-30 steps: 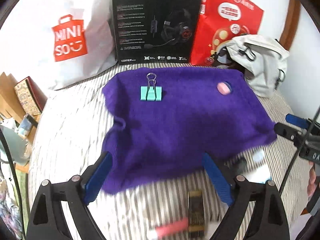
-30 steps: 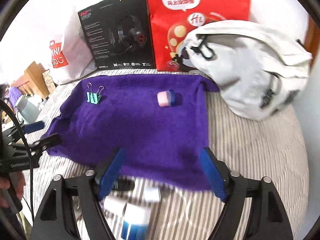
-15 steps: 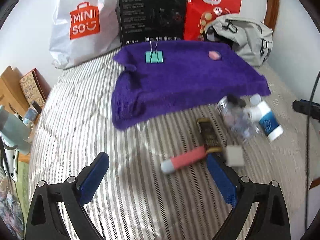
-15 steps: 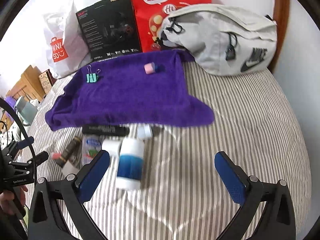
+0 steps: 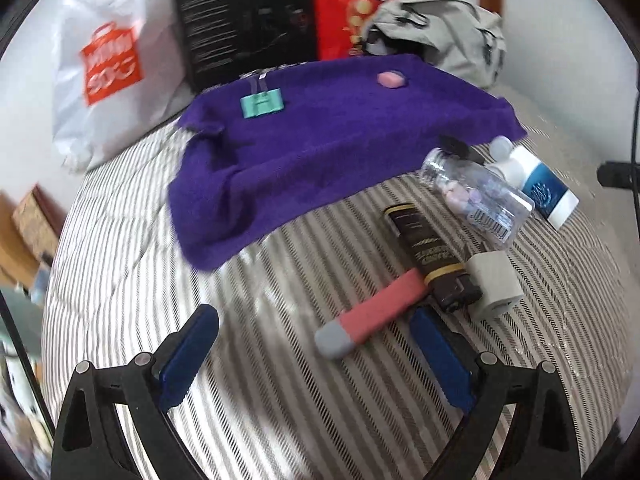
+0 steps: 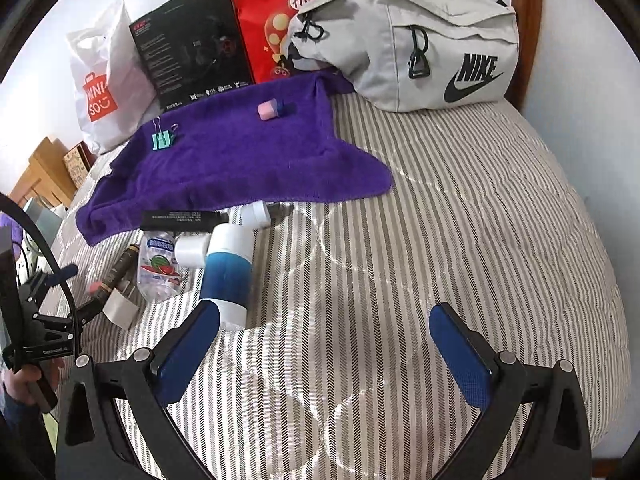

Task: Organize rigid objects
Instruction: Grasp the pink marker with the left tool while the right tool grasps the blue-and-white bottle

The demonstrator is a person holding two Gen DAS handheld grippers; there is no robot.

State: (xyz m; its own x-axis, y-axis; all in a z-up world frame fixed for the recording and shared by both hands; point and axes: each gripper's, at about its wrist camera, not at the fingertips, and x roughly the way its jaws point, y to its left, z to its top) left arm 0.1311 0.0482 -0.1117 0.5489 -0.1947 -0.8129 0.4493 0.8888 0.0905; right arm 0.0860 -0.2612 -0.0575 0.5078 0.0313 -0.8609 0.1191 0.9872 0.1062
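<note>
A purple cloth lies on the striped bed with a teal binder clip and a small pink piece on it. In front of the cloth lie a pink stick, a black-gold tube, a grey block, a clear bottle and a blue-white bottle. My left gripper is open, just short of the pink stick. My right gripper is open, its left finger beside the blue-white bottle's base.
A white shopping bag, a black headset box, a red bag and a grey Nike bag stand along the back. A black tube lies at the cloth's front edge. Wooden furniture is off the left.
Both grippers have pulled back from the purple cloth toward the near side, bringing the loose objects in front of it into view. Both stay open and empty.
</note>
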